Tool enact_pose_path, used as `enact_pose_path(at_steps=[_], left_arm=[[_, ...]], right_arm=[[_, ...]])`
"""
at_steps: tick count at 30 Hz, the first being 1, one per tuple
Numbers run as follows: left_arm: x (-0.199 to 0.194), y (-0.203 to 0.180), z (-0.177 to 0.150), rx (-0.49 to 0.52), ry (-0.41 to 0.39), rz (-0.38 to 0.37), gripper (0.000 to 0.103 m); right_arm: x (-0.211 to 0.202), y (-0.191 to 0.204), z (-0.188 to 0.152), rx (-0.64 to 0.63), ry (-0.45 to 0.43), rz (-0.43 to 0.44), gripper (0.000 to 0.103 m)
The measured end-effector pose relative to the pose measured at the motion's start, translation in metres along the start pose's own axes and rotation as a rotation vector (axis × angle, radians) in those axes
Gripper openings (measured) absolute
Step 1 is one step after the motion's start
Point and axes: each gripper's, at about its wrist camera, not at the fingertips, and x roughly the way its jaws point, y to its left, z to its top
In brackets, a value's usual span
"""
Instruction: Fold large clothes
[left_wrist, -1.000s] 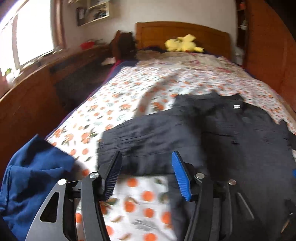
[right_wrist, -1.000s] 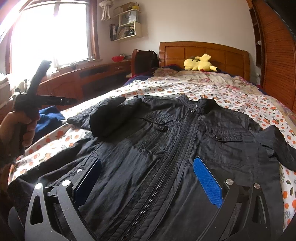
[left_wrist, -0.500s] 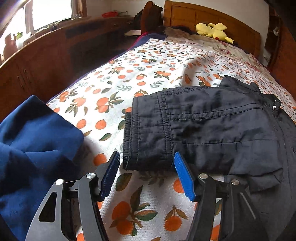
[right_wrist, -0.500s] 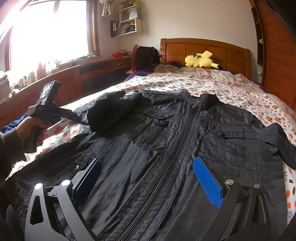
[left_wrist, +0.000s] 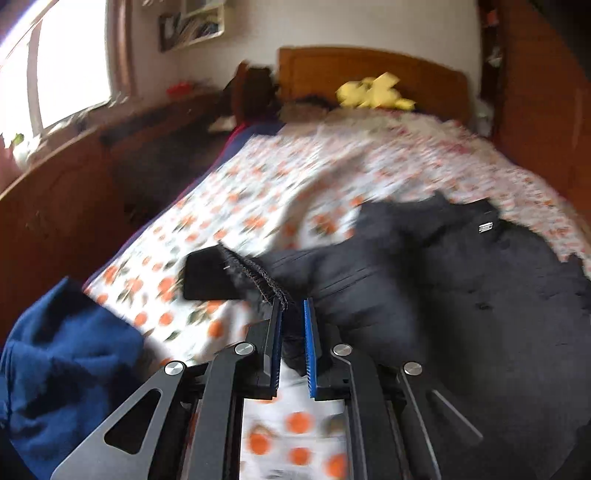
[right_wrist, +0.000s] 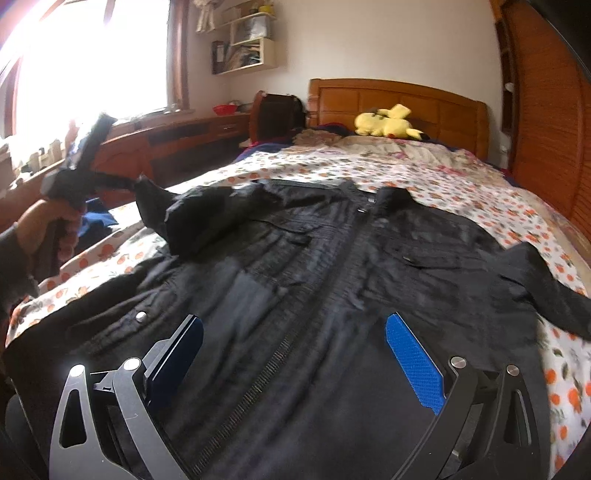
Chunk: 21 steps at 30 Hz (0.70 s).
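While our left hand-held gripper (left_wrist: 291, 314) is closing, pinching the cuff of the black zip-front jacket (right_wrist: 332, 280) near the bed's (right_wrist: 461, 184) left edge, our right hand-held gripper (right_wrist: 295, 354) hovers wide open, empty, above the jacket's hem.

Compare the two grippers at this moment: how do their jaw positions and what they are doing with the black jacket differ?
The left gripper has its jaws closing, nearly together, on the jacket's sleeve cuff; the right gripper has its jaws wide apart. The left lifts that cuff clear of the floral bedspread; the right only hovers over the jacket front, gripping nothing. Both have blue pads and point down at the same jacket.
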Motion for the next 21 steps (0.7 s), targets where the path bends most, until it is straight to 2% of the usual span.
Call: enact_pose_path(at_steps=[3, 9, 14, 17, 19, 21], left_arm=[[-0.023, -0.038, 0.007, 0.040, -0.046, -0.069, 0.011], [-0.075, -0.112, 0.011, 0.120, -0.112, -0.203, 0.011], [-0.111, -0.158, -0.001, 0.182, -0.137, -0.250, 0.011], [-0.127, -0.173, -0.016, 0.198, -0.138, -0.276, 0.009], [-0.134, -0.174, -0.026, 0.198, -0.127, -0.296, 0.003], [-0.136, -0.180, -0.038, 0.204, -0.118, -0.304, 0.002]], right_arm=[[-0.019, -0.025, -0.004, 0.054, -0.004, -0.046, 0.096], [-0.046, -0.041, -0.003, 0.067, -0.033, -0.093, 0.096], [-0.058, -0.043, -0.003, 0.053, -0.054, -0.093, 0.096], [-0.060, -0.044, -0.003, 0.041, -0.053, -0.101, 0.096], [-0.062, -0.046, -0.003, 0.043, -0.056, -0.104, 0.096], [-0.063, -0.049, -0.004, 0.047, -0.057, -0.107, 0.096]])
